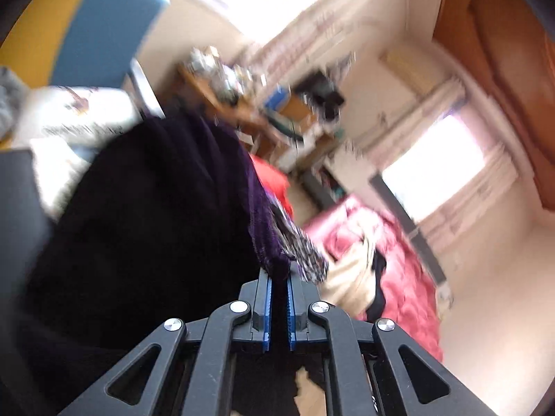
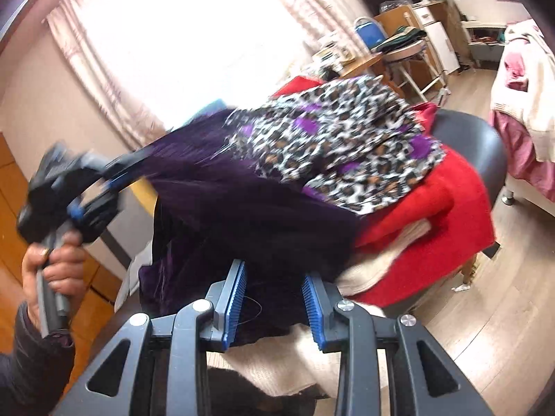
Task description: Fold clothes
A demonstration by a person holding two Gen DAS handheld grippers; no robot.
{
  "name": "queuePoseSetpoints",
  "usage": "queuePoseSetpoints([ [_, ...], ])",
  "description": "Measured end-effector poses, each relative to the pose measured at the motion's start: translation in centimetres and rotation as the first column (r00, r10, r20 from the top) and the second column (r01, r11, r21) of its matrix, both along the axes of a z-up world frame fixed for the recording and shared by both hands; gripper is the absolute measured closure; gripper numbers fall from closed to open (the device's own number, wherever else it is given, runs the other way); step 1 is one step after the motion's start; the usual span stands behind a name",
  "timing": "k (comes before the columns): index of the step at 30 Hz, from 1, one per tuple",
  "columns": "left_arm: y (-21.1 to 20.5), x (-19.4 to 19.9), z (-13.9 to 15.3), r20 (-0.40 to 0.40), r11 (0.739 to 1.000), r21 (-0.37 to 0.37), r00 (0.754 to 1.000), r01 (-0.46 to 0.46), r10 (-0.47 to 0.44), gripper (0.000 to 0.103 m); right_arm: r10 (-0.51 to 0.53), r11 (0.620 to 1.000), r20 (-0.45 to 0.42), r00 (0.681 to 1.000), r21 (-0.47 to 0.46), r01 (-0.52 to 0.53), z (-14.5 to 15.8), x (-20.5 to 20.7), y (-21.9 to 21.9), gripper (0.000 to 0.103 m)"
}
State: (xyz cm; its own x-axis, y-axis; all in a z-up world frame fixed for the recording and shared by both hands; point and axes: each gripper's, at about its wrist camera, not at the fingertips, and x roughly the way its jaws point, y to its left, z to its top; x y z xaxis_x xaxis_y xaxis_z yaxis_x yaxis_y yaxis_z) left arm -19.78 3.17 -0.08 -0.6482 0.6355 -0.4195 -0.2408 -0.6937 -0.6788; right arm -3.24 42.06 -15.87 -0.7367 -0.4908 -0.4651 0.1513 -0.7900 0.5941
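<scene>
Left wrist view, left to right. A white printed cloth (image 1: 69, 118) lies at the far left below a blue and yellow panel (image 1: 86, 24). The dark purple velvet garment (image 1: 145, 208) fills the centre-left, its edge running down into the left claw (image 1: 279, 284). The blue pads (image 1: 267, 306) stand almost together and pinch the velvet edge, with a strip of leopard-print fabric (image 1: 301, 249) just beside them. Further right lie a red garment (image 1: 270, 180), a pink bedspread (image 1: 402, 270) with a cream cloth (image 1: 350, 277) on it, and a bright window (image 1: 433, 180). The whole frame is motion-blurred.

Right wrist view, left to right. A hand (image 2: 52, 263) at the far left grips the handle of the left claw (image 2: 118, 166), which is blurred and clamped on the raised edge of the velvet garment (image 2: 242, 215). The garment hangs from there across the centre. The right claw (image 2: 274, 280) is partly open at bottom centre, its pads (image 2: 236, 294) on either side of a dark fold; whether they press on it cannot be told. The leopard-print fabric (image 2: 340, 145) adjoins the velvet and rests on the red garment (image 2: 444, 201), which lies on cream cloths (image 2: 367, 274) on a dark round seat (image 2: 475, 138).
</scene>
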Motion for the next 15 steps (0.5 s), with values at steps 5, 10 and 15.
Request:
queuePoseSetpoints([
  [5,-10.6,6.1,1.3,-0.057,0.991,0.028,0.989,-0.133,0.135,0.096,0.016,1.000,-0.004,1.000,0.003,-0.016,0.3,0.5,-0.8,0.062],
  [10,-20.2,13.5,0.5,-0.059,0.952,0.021,0.950,-0.306,0.307,0.096,0.191,0.981,0.009,0.982,0.026,-0.191,0.4,0.3,-7.4,0.062],
  [15,-30.6,21.6,-2.7,0.020,0.866,0.015,0.866,-0.500,0.500,0.096,0.389,0.919,0.042,0.920,0.049,-0.391,-0.3,0.8,-16.2,0.062],
])
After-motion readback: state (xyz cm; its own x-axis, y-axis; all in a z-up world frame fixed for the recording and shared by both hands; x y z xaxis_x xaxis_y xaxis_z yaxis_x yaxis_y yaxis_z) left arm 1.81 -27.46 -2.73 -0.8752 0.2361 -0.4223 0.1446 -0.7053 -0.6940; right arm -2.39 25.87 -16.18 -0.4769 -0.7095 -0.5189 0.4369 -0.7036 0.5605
